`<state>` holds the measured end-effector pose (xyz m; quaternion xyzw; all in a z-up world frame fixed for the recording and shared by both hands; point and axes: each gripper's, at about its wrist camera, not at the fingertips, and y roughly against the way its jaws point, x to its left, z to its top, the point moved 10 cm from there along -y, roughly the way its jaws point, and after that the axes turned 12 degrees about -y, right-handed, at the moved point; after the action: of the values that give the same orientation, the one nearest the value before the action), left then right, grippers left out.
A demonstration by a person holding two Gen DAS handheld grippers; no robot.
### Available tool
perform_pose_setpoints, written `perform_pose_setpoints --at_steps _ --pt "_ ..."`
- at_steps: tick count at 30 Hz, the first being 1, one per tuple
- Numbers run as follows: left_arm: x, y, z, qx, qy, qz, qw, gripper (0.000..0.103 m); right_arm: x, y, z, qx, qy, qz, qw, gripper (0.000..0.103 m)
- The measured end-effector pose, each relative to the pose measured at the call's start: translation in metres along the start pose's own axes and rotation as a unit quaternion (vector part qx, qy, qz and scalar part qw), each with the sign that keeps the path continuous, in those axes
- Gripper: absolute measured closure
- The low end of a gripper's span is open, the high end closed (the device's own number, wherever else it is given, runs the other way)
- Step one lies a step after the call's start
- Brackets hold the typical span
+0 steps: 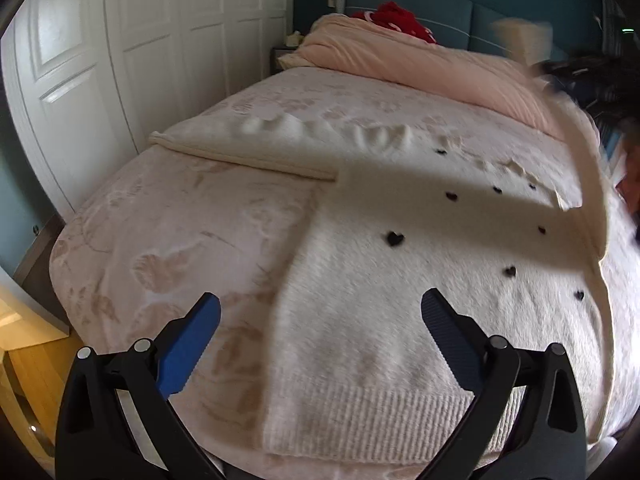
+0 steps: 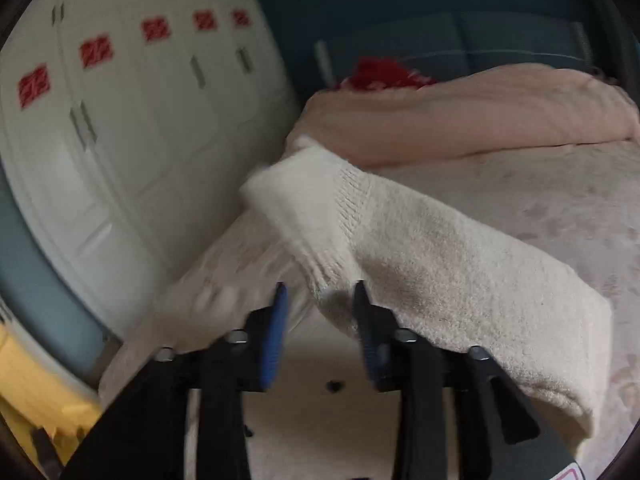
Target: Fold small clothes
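Note:
A cream fuzzy sweater point(image 1: 400, 288) with small black hearts lies flat on the bed, its ribbed hem toward me. Its left sleeve point(image 1: 248, 152) stretches out flat to the left. My left gripper point(image 1: 320, 312) is open and empty, hovering above the hem. The right sleeve point(image 1: 592, 184) is lifted in the air at the right, blurred. In the right wrist view that sleeve point(image 2: 420, 248) drapes over my right gripper point(image 2: 320, 296), its ribbed cuff point(image 2: 304, 200) loose in front. The blue pads stand apart with a visible gap.
The bed point(image 1: 160, 248) has a pale floral cover. A pink duvet point(image 1: 420, 64) and a red item point(image 1: 400, 20) lie at the headboard. White wardrobe doors point(image 1: 120, 60) stand at the left. A wooden piece point(image 1: 24, 344) is at the lower left.

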<state>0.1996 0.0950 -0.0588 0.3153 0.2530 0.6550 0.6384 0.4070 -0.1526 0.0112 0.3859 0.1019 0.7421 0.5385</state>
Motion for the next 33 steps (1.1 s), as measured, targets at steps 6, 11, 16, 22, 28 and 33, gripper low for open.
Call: perform_pose_setpoints --at_steps 6,11,16,22,28,33 --pt "0.026 -0.015 0.042 0.008 0.033 -0.067 0.9972 0.005 0.003 -0.014 -0.089 0.031 0.014 -0.052 0.998 0.051" --pt "0.003 -0.086 0.085 0.042 0.093 -0.119 0.9876 0.005 -0.142 0.059 -0.126 0.026 0.012 -0.248 0.968 0.041" --pt "-0.045 -0.170 0.090 0.099 0.148 -0.100 0.9789 0.005 -0.250 0.090 -0.121 0.045 0.001 -0.352 0.935 0.036" --pt "-0.082 -0.181 0.092 0.096 0.169 -0.090 0.9768 0.006 -0.282 0.056 -0.093 0.071 -0.007 -0.304 0.950 0.088" --pt "-0.114 -0.198 0.103 0.093 0.098 -0.087 0.9870 0.006 -0.373 0.124 -0.110 -0.007 -0.246 -0.284 0.926 0.091" --pt "-0.128 -0.201 0.093 0.098 0.062 -0.090 0.9892 0.008 -0.364 0.145 -0.126 0.024 -0.226 -0.265 0.937 0.071"
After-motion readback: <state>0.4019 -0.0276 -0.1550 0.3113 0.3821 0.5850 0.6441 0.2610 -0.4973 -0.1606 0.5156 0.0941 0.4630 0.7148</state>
